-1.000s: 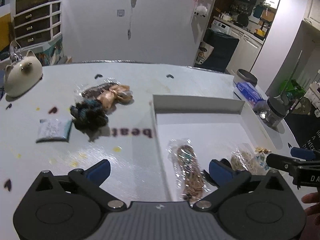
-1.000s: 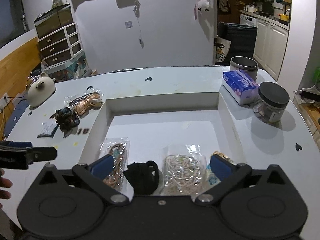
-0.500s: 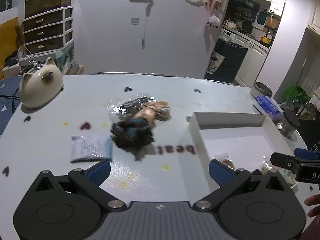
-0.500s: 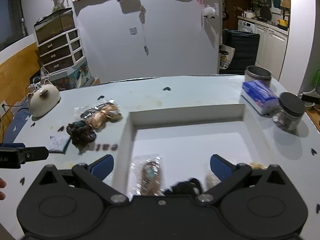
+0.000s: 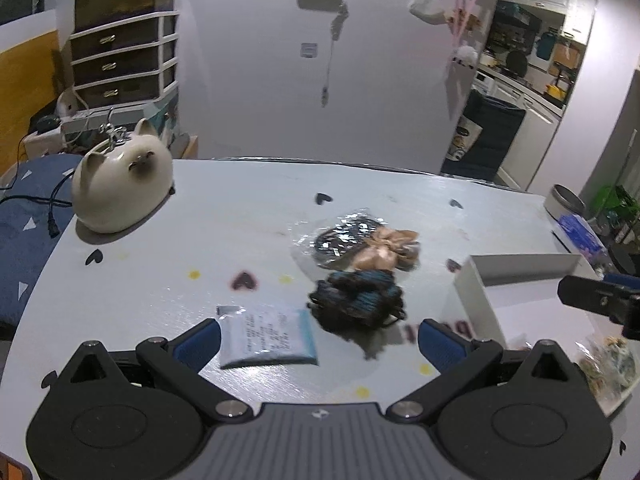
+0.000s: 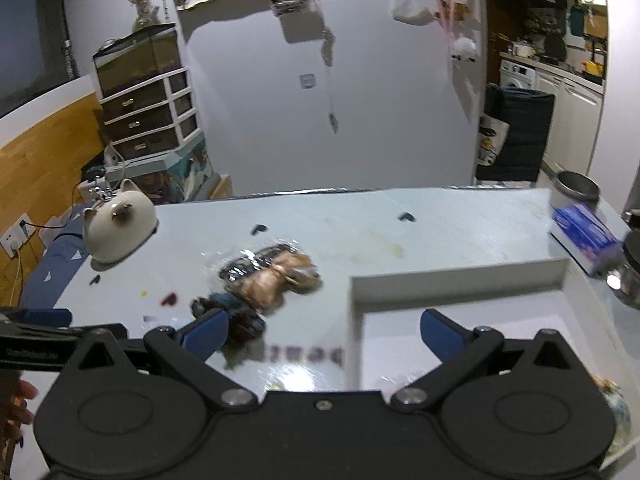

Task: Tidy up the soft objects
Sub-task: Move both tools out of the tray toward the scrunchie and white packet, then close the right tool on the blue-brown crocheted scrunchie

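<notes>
Since the earlier frames, both grippers have swung left, away from the white tray (image 5: 476, 280) and toward the loose items on the table (image 5: 248, 208). I read the left gripper (image 5: 320, 340) as spread wide with nothing between its blue pads (image 5: 200, 342). Just ahead of it lies the dark teal scrunchie (image 5: 358, 300), slightly right of centre, with a flat white packet (image 5: 268, 334) beside the left pad. Beyond the scrunchie, touching it, sit a peach bow (image 5: 386, 250) and a clear bag of dark hair ties (image 5: 340, 236). The right gripper (image 6: 324, 334) is likewise spread and empty; the scrunchie (image 6: 236, 312) sits against its left pad, the tray wall (image 6: 456, 280) ahead to the right. A cat-shaped ceramic piece (image 5: 120, 188) stands far left.
</notes>
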A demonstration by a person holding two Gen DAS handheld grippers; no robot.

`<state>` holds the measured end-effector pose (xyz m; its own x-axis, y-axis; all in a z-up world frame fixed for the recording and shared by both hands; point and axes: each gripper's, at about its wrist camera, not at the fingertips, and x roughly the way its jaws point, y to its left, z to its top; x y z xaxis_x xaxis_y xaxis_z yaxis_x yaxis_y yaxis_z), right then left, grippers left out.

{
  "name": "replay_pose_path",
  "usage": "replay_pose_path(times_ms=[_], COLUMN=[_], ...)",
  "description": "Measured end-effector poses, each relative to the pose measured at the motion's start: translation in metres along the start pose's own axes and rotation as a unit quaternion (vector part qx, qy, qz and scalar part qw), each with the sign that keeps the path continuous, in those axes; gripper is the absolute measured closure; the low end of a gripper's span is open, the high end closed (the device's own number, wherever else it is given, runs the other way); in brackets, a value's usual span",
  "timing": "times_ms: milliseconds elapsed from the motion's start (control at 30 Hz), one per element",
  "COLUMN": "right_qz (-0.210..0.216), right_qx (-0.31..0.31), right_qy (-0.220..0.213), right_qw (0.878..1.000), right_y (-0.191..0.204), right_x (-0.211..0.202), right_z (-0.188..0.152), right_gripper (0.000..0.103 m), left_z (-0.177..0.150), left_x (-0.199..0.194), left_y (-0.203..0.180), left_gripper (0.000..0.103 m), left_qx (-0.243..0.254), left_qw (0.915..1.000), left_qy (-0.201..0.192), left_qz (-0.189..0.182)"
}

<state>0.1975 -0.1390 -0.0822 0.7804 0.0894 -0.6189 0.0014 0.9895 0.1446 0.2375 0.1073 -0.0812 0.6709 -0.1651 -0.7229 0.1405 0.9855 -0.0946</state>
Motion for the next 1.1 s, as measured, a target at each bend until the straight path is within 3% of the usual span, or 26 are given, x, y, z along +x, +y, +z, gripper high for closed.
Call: replay_pose_path(times_ms=[433, 1100], right_qz=[0.026, 0.035], right_qx=[0.009, 0.058], right_qy=[0.030, 0.121], right_qw=[0.999, 0.990], right_y=[0.043, 0.063], right_x=[0.054, 0.131], right_z=[0.035, 0.039], right_gripper=[0.000, 0.000], left_z=[0.004, -0.007], left_x=[0.052, 0.121], left_y=[0.030, 0.038], left_gripper=[0.000, 0.000], left_qx=[-0.012, -0.011], left_qw=[0.9993, 0.9956], left_qy=[0.030, 0.082], left_qz=[0.019, 0.044])
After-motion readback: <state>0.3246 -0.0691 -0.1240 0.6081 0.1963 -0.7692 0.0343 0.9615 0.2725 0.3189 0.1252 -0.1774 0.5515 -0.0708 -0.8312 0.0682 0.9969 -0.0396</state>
